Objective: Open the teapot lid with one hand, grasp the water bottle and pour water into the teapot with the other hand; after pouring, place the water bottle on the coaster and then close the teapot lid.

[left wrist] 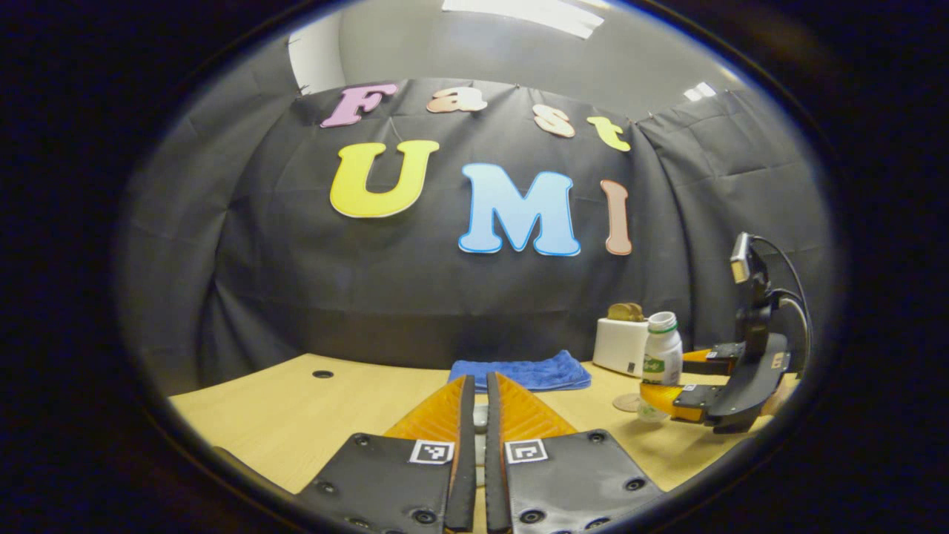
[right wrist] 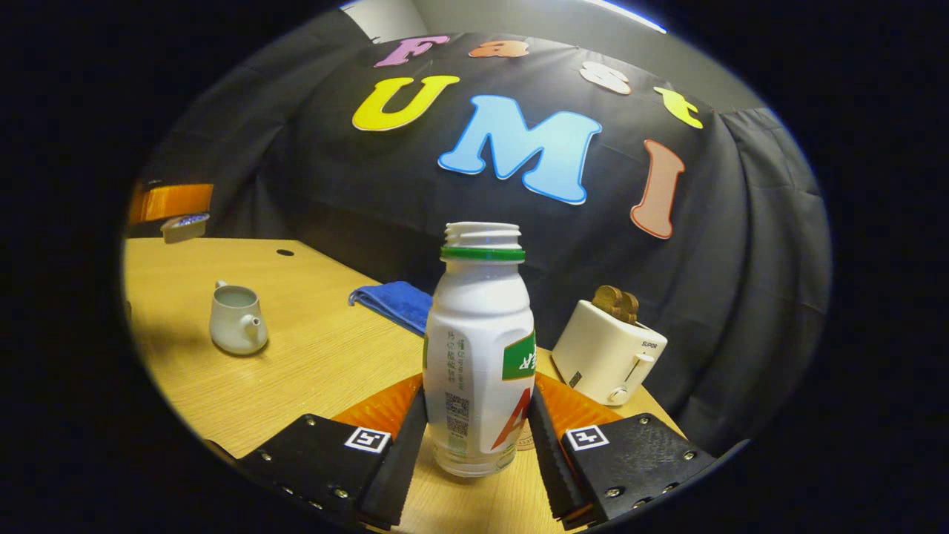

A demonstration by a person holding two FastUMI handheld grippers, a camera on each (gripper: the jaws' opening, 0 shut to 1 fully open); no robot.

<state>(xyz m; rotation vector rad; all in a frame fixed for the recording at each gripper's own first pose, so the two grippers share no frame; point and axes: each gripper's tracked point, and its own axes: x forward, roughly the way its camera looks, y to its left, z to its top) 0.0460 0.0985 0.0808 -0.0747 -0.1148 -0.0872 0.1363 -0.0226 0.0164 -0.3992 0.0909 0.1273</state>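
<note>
The white plastic water bottle (right wrist: 480,348), uncapped with a green ring under its threaded neck, stands upright on the light wooden desk (right wrist: 311,356) between the fingers of the right hand-held gripper (right wrist: 478,437); both fingers lie against its lower sides, so the grip is closed on it. In the left gripper view the same bottle (left wrist: 661,354) is seen in that gripper (left wrist: 678,386), with a round coaster (left wrist: 627,403) on the desk just beside its base. Left of the bottle, well apart, sits the small pale ceramic teapot (right wrist: 236,319), lid off and mouth open. Its small lid (right wrist: 184,226) hangs in the air above and behind the teapot, pinched at the tip of the left hand-held gripper (left wrist: 480,415), whose fingers stand nearly together around it. Behind the bottle lies a folded blue cloth (right wrist: 393,302); to the bottle's right stands a white toaster (right wrist: 608,352) with brown bread slices in its slots.
</note>
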